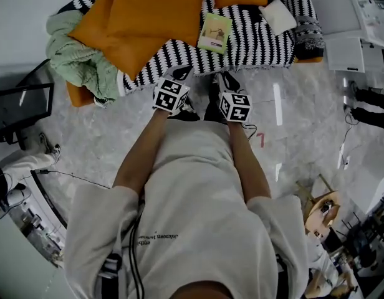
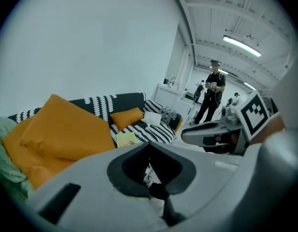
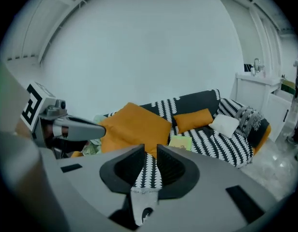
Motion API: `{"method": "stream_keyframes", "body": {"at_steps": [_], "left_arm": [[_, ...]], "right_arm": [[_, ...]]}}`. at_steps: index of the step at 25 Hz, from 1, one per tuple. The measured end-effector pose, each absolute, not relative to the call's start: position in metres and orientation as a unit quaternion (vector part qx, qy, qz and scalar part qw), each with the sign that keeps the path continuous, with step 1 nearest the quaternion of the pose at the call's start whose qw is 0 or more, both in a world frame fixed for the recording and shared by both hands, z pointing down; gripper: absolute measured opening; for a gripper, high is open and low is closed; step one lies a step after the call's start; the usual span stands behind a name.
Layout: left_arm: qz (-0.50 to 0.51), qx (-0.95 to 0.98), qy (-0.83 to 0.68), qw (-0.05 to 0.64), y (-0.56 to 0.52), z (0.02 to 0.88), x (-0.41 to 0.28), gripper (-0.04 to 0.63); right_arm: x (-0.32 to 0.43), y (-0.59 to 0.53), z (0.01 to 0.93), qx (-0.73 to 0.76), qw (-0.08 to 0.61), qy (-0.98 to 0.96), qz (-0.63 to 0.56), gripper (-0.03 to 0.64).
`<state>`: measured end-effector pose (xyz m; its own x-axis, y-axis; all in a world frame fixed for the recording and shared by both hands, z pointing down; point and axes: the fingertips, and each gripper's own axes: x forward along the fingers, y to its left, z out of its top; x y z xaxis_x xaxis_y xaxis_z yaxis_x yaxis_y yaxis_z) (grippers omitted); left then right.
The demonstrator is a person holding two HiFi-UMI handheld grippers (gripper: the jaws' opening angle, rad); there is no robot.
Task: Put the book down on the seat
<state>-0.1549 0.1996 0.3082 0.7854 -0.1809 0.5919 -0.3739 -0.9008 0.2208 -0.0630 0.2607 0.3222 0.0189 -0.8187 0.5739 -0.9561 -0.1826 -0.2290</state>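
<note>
Left gripper point(image 1: 181, 75) at waist height, jaws nearly together, empty; right gripper point(image 1: 224, 80) beside it, jaws narrowly apart, empty; book point(image 1: 215, 32) lies flat on striped seat point(image 1: 260, 42) beside orange cushion point(image 1: 148, 17); looks thin, light, probably slick-covered; pinch at free edge.

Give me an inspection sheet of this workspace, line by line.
Surface: sofa seat, under a black-and-white striped throw.
Job's things: book lies flat on the seat, not gripped.
Clutter: orange cushions, green blanket, white pillow.
Grippers: left gripper jaws together, empty; right gripper jaws narrowly apart, empty.
Cables: floor cable at left.
Surroundings: glossy floor, white cabinets, a person standing beyond the sofa.
</note>
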Motion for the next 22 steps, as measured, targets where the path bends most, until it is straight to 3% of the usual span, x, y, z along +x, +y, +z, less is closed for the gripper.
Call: {"method": "stream_keyframes", "body": {"at_steps": [22], "left_arm": [[0.267, 0.945, -0.131, 0.135, 0.217, 0.280, -0.144, 0.009]], "right_arm": [[-0.047, 0.273, 0.293, 0.721, 0.145, -0.626, 0.259, 0.008]]}}
